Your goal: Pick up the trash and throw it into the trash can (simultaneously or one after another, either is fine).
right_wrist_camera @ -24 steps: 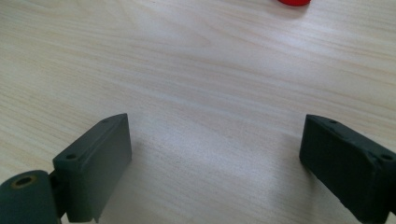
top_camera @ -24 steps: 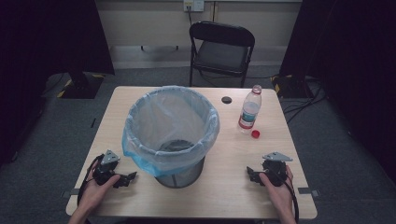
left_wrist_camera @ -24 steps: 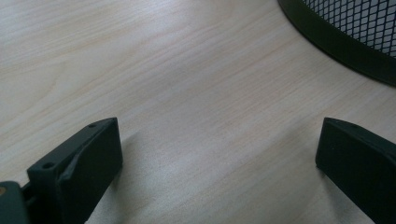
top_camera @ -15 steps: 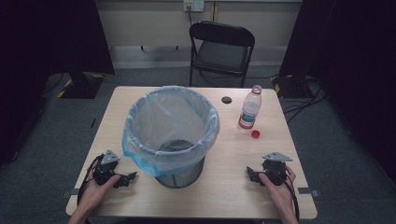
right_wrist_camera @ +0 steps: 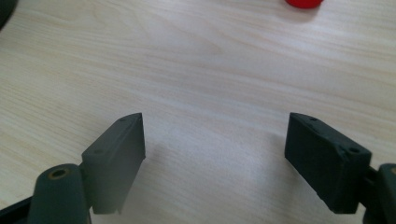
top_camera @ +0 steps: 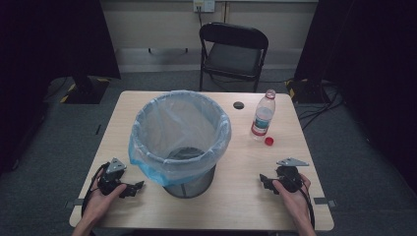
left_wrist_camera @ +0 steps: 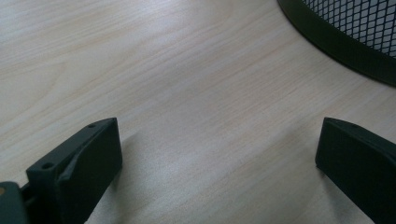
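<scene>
Nothing of the work appears to have been started: no item is held, and both grippers are rested low on the wooden table (top_camera: 236, 206), at the bottom of the high view. What is left, as a judgement, is everything: the open bottle and its loose cap seem set out to be picked up, perhaps for the lined bin, though this cannot be settled from the pictures.

The largest thing, a black mesh waste bin (top_camera: 182, 142) lined with a pale blue translucent bag, is seen at the centre of the high view; its dark base rim is caught at the upper right of the left gripper view. It looks empty as far as can be seen.

The clear plastic bottle (top_camera: 262, 116) is stood upright right of centre in the high view, uncapped, with a label around its lower half. It is well apart from both grippers.

The left gripper (top_camera: 132, 189) is found at the lower left of the high view, its jaws spread wide over bare wood. The right gripper (top_camera: 264, 180) lies at the lower right, jaws likewise parted with nothing between them.

The red cap (top_camera: 269, 141) is laid just below the bottle; in the right gripper view it is cut by the top edge.
</scene>
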A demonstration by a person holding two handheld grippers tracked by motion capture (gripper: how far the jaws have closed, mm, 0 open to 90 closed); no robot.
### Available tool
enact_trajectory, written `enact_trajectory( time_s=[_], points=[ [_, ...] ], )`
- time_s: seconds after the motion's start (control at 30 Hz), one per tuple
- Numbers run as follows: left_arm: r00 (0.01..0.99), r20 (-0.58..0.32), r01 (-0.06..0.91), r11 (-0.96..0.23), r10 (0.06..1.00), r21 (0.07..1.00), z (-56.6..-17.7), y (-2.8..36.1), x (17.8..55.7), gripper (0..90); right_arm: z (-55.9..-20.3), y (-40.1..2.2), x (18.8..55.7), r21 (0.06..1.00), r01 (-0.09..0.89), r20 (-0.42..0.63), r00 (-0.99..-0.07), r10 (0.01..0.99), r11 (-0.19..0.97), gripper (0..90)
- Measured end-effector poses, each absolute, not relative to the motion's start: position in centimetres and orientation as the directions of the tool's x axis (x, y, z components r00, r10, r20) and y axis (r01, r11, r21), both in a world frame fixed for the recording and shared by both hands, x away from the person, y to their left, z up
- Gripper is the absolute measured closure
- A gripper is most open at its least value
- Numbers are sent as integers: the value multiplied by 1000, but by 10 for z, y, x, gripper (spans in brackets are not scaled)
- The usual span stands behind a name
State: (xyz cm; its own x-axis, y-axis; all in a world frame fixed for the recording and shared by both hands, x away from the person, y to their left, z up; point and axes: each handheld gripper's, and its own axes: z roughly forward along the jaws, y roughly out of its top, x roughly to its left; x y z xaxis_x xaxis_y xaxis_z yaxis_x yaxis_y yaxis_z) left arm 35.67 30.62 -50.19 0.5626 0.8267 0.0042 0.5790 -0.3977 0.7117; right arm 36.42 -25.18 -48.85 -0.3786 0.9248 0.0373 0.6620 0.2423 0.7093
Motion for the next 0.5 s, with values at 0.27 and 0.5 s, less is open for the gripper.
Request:
enact_trajectory(
  time_s=[0.27,0.5],
  points=[
    [569,2,577,-402,822,711,-502,307,357,1,-477,-246,376,722,639,19,-400,916,264,239],
    [578,0,574,-406,816,711,-502,308,357,1,-469,-246,383,735,626,29,-412,911,260,215]
  ],
)
